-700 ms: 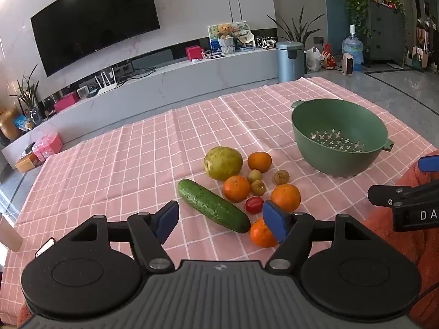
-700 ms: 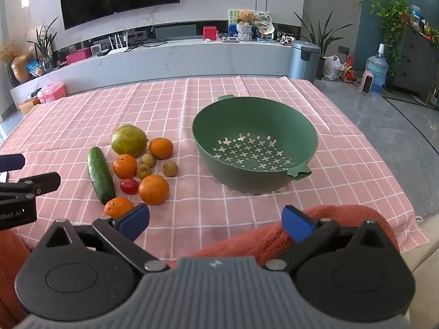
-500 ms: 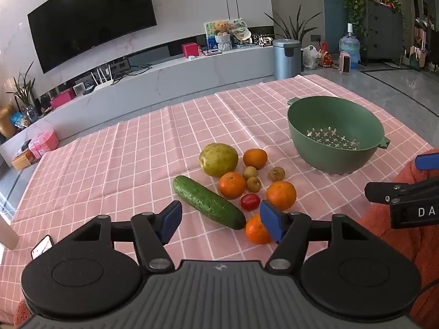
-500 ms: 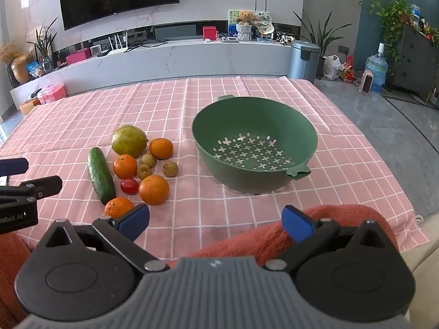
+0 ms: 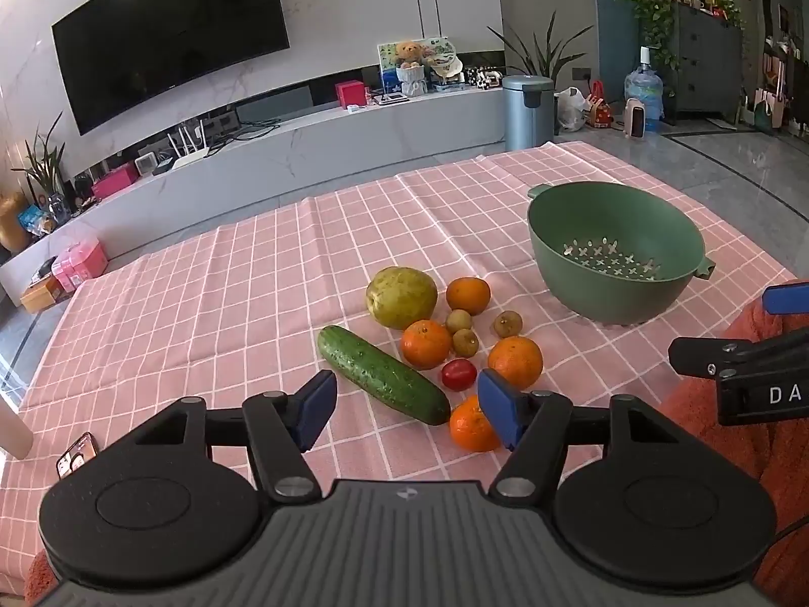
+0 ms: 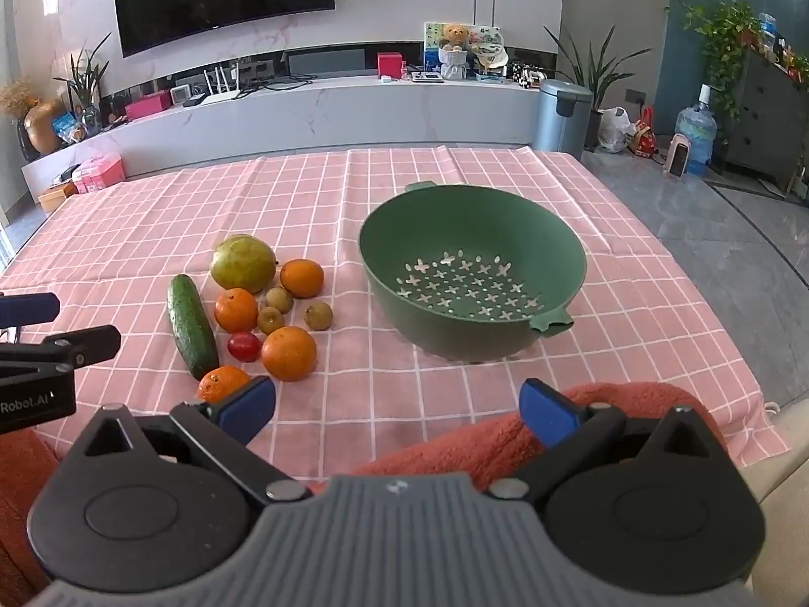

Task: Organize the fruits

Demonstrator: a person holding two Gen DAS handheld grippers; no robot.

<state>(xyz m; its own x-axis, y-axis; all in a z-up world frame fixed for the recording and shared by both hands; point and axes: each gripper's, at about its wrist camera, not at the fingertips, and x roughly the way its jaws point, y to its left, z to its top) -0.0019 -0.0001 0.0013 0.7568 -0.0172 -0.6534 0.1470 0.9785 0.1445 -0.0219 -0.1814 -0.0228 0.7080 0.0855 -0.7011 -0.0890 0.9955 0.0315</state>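
Observation:
On the pink checked tablecloth lie a cucumber [image 5: 381, 374] [image 6: 191, 326], a large yellow-green fruit [image 5: 401, 297] [image 6: 242, 263], several oranges, three small brownish fruits and a red tomato [image 5: 458, 374] [image 6: 244, 346], bunched together. To their right stands an empty green colander [image 5: 607, 298] [image 6: 455, 339]. My left gripper [image 5: 407, 409] is open above the near end of the cucumber, and its right pad hides part of the nearest orange [image 5: 467, 430]. My right gripper [image 6: 399, 409] hangs wide open near the table's front edge, holding nothing. One of its fingers [image 5: 708, 354] shows in the left wrist view.
Orange-red fuzzy fabric [image 6: 505, 435] lies along the table's near edge under both grippers. A phone [image 5: 76, 452] rests at the near left of the cloth. Beyond the table are a long low cabinet, a wall television and a metal bin [image 6: 564, 114].
The left gripper's fingers have drawn slightly closer together and its view has shifted a little. The right gripper and all the fruit have stayed put.

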